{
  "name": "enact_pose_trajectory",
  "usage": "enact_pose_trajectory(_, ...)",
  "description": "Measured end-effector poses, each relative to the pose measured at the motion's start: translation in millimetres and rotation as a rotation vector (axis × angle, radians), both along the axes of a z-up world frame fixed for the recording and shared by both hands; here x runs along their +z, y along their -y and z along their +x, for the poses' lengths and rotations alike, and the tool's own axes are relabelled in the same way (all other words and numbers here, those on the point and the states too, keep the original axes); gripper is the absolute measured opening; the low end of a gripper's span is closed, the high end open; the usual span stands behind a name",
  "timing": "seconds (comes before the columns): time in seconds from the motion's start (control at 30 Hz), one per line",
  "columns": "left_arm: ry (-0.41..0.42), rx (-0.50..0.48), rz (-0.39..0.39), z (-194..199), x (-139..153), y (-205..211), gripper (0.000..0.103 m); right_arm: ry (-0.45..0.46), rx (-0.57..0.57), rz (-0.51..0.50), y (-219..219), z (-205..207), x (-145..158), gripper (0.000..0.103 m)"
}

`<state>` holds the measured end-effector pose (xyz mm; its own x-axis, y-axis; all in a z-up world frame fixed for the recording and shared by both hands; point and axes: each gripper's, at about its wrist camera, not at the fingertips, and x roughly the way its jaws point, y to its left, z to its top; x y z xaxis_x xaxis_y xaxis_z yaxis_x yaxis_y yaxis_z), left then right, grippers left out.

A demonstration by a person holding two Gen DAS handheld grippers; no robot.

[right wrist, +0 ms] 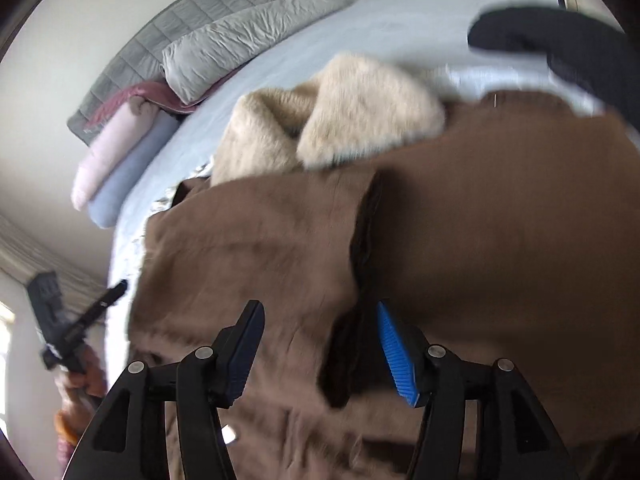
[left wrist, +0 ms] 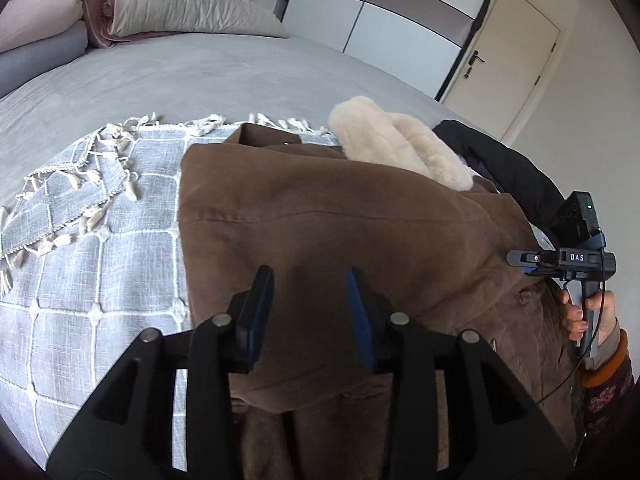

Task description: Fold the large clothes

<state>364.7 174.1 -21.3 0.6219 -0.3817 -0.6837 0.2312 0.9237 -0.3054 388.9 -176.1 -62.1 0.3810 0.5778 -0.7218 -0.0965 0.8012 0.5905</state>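
Note:
A large brown coat (left wrist: pixel 340 216) with a cream fur collar (left wrist: pixel 400 144) lies folded over on the bed. My left gripper (left wrist: pixel 309 280) hovers over the coat's near part, jaws open, with no cloth pinched between the blue pads. In the right wrist view, which is blurred, the coat (right wrist: pixel 500 220) shows a dark fold line down its middle and the fur collar (right wrist: pixel 340 116) lies beyond it. My right gripper (right wrist: pixel 320 312) stands open just above that fold. The right gripper (left wrist: pixel 560 258) also appears at the coat's right edge, held by a hand (left wrist: pixel 592 312).
A grey checked throw (left wrist: pixel 100 264) with white tassels lies under the coat on the grey bed (left wrist: pixel 200 80). A black garment (left wrist: pixel 504 164) sits to the right of the collar. Pillows (left wrist: pixel 180 4) are stacked at the head. A door (left wrist: pixel 508 48) and wardrobe stand behind.

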Motion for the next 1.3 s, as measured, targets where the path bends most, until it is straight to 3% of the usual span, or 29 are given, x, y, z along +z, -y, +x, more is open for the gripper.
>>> enact_pose_trajectory(0.03,0.002,-0.015,0.002,-1,0,5,0.039,-0.015,-0.003,0.024,0,-4,-6,0.059)
enact_pose_trajectory(0.1,-0.008,-0.038,-0.004,1,-4,16,0.039,-0.018,0.005,0.028,-3,-8,-10,0.025)
enact_pose_trajectory(0.13,-0.016,-0.054,-0.015,0,-5,20,0.039,-0.043,0.014,0.090,-1,-9,-11,0.014)
enact_pose_trajectory(0.2,-0.051,-0.080,0.005,4,-18,28,0.039,0.006,0.006,0.113,5,-16,3,0.013)
enact_pose_trajectory(0.27,-0.128,-0.114,0.051,3,-44,36,0.039,0.046,0.009,-0.041,3,-22,8,0.013)
enact_pose_trajectory(0.3,-0.106,-0.110,0.058,-2,-48,37,0.039,0.026,0.031,-0.102,-2,-22,2,0.014)
enact_pose_trajectory(0.37,-0.109,-0.076,0.031,-8,-42,33,0.039,0.018,0.069,-0.190,-13,-26,-6,0.016)
enact_pose_trajectory(0.43,-0.131,-0.039,-0.022,-17,-29,22,0.040,0.048,0.070,-0.226,-15,-33,7,0.025)
enact_pose_trajectory(0.5,-0.111,-0.012,-0.033,-34,-14,12,0.054,0.084,0.059,-0.270,-12,-46,27,0.035)
enact_pose_trajectory(0.57,-0.060,0.039,0.003,-59,7,2,0.074,0.140,0.065,-0.342,-10,-63,48,0.048)
enact_pose_trajectory(0.77,-0.041,0.170,0.102,-119,54,-9,0.084,0.311,0.044,-0.486,7,-149,111,0.081)
enact_pose_trajectory(0.87,-0.040,0.208,0.125,-151,70,-8,0.086,0.332,0.035,-0.501,13,-184,131,0.084)
enact_pose_trajectory(1.1,0.008,0.177,0.123,-237,92,9,0.091,0.378,-0.017,-0.476,32,-279,151,0.091)
enact_pose_trajectory(1.17,0.005,0.183,0.130,-256,91,12,0.096,0.371,-0.019,-0.461,39,-305,149,0.092)
enact_pose_trajectory(1.3,-0.043,0.163,0.132,-286,75,16,0.098,0.336,-0.038,-0.420,54,-343,137,0.092)
